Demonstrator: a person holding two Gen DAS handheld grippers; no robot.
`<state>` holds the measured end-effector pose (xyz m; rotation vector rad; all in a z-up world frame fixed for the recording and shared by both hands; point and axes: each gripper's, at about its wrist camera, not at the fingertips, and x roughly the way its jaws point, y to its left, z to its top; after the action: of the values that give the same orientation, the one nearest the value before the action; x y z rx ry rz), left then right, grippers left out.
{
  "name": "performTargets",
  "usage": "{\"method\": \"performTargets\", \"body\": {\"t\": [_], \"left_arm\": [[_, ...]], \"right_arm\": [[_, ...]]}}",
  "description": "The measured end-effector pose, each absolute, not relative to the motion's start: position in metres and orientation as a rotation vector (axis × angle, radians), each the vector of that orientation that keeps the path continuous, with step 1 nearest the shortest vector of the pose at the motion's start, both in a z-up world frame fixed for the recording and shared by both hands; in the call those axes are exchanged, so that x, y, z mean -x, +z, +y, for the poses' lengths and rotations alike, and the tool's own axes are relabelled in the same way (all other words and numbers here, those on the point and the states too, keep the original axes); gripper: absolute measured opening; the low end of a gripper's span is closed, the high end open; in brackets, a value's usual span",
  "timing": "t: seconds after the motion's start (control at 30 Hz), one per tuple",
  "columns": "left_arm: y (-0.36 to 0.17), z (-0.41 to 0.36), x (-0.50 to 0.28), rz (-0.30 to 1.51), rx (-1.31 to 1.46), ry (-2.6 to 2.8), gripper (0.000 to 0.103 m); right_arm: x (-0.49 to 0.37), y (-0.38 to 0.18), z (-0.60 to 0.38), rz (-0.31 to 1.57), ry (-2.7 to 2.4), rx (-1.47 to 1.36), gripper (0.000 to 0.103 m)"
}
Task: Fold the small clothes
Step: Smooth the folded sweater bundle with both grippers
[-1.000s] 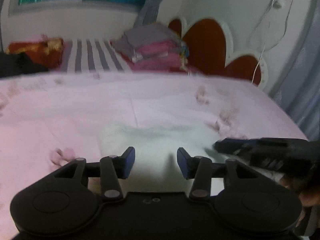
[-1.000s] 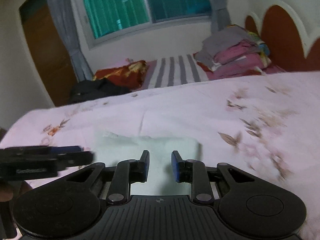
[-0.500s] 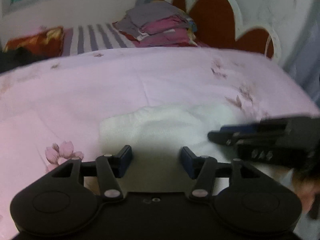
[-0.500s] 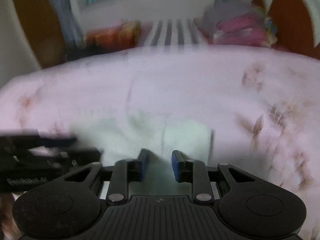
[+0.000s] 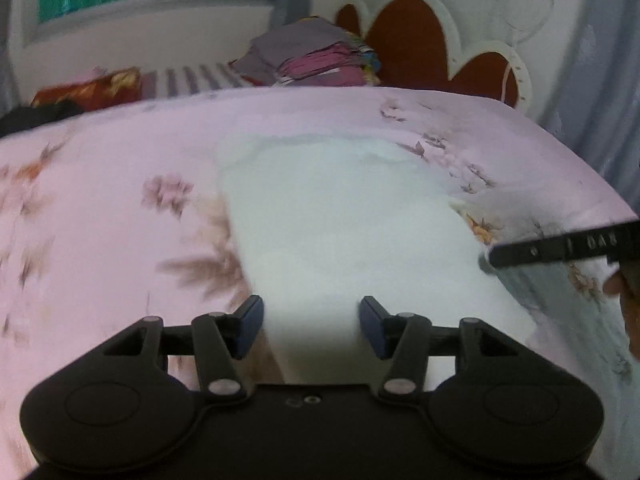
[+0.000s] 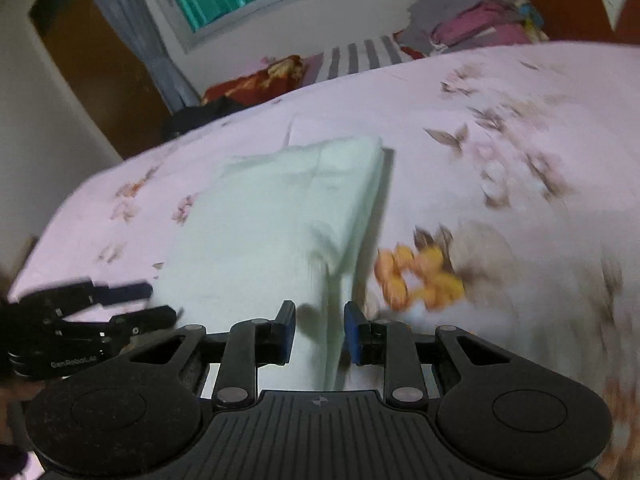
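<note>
A: Left side first; left gripper (image 5: 311, 326) low over the near end of the pale mint garment (image 5: 340, 232); jaws standing moderately wide, cloth showing between the pads but nothing pinched; no hold there.

B: And the garment's place?

A: Flat on the pink floral bedspread (image 5: 112, 208), running lengthwise away from the near edge of the bed toward the middle; already looks doubled over, a raised long fold (image 6: 360, 216) along its right side in the right wrist view.

B: How will it handle, by your reckoning?

A: Soft, light, limp; a small knit by the look, slightly fuzzy at the edge; it should droop from any single pinch and drag rather than slide stiffly; not fragile; layers may slip apart if only the top one is caught.

B: Right side?

A: Right gripper (image 6: 320, 332) set narrow, straddling the near right corner where the fold edge comes down; cloth lies in the gap; whether the pads actually press it I cannot tell, the frame is smeared.

B: Where to take hold?

A: Judging from this: the two near corners, one each, pinching through all layers at the edge; lift both level so the piece hangs evenly before laying it over; the stack of folded clothes (image 5: 312, 54) at the far side of the bed is well apart.
</note>
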<state>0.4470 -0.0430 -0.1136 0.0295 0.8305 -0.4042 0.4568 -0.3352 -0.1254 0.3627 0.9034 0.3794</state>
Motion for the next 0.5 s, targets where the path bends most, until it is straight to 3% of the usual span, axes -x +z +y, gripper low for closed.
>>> {"method": "performTargets", "body": {"t": [0.4, 0.43, 0.47, 0.5], "left_arm": [[-0.137, -0.012, -0.441, 0.94, 0.285, -0.368, 0.05], [-0.137, -0.008, -0.442, 0.944, 0.307, -0.372, 0.048], [-0.137, -0.007, -0.441, 0.95, 0.308, -0.384, 0.047], [-0.136, -0.007, -0.44, 0.962, 0.291, -0.398, 0.047]], "right_arm": [[-0.429, -0.147, -0.339, 0.993, 0.512, -0.489, 0.026], [-0.431, -0.15, -0.336, 1.013, 0.507, -0.466, 0.019], [-0.431, -0.152, -0.333, 1.024, 0.51, -0.444, 0.005], [-0.428, -0.15, -0.331, 1.028, 0.526, -0.436, 0.005]]}}
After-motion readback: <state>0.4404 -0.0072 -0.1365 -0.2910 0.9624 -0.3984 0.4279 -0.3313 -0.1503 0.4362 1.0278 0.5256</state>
